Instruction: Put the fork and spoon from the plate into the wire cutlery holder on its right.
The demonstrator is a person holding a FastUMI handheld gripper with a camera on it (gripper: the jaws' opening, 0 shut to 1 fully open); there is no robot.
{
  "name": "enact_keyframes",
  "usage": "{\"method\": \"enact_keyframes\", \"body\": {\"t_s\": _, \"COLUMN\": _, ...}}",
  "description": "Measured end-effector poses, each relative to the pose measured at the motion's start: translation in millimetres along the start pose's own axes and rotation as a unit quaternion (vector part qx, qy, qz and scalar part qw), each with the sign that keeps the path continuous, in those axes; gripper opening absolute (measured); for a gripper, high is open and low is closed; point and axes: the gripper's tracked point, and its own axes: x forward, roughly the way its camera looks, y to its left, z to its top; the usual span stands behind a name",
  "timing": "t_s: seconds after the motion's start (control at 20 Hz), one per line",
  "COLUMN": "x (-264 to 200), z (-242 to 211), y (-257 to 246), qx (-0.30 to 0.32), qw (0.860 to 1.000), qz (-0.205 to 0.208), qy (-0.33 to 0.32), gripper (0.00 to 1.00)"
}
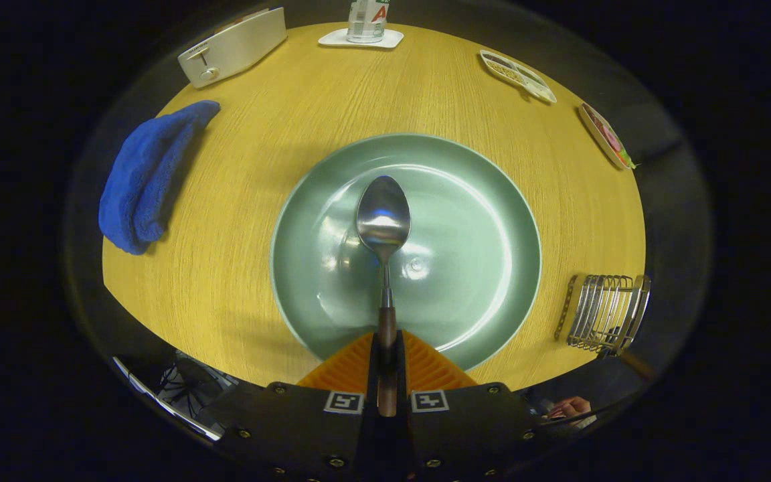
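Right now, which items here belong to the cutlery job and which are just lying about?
Job:
- gripper, shut on the wooden-handled metal spoon
- round green plate
- wire cutlery holder

Lying about:
- blue cloth
- white toaster
- can on a white coaster
- two small trays
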Motion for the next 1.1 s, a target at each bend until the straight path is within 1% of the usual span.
{"method": "enact_keyframes", "body": {"t_s": 0.05, "x": -1, "z": 2, "y": -1, "qx": -0.005, "qw": 1.0, "qz": -0.003, "qy": -0.008, "gripper": 0.12}}
{"method": "enact_keyframes", "body": {"t_s": 0.1, "x": 0, "z": 3, "y": -1, "qx": -0.013, "qw": 1.0, "qz": -0.006, "qy": -0.012, "gripper": 0.06}}
{"method": "enact_keyframes", "body": {"t_s": 0.15, "x": -2, "z": 2, "y": -3, "qx": -0.021, "qw": 1.0, "qz": -0.01, "qy": -0.014, "gripper": 0.05}}
{"method": "enact_keyframes", "body": {"t_s": 0.3, "x": -3, "z": 1, "y": -5, "qx": -0.018, "qw": 0.999, "qz": -0.023, "qy": -0.023, "gripper": 0.04}}
{"method": "enact_keyframes", "body": {"t_s": 0.7, "x": -39, "z": 20, "y": -17, "qx": 0.007, "qw": 0.995, "qz": -0.047, "qy": -0.082, "gripper": 0.04}}
{"method": "enact_keyframes", "body": {"t_s": 0.85, "x": -60, "z": 27, "y": -28, "qx": 0.029, "qw": 0.992, "qz": -0.059, "qy": -0.104, "gripper": 0.04}}
{"method": "enact_keyframes", "body": {"t_s": 1.1, "x": -93, "z": 34, "y": -62, "qx": 0.091, "qw": 0.983, "qz": -0.084, "qy": -0.132, "gripper": 0.04}}
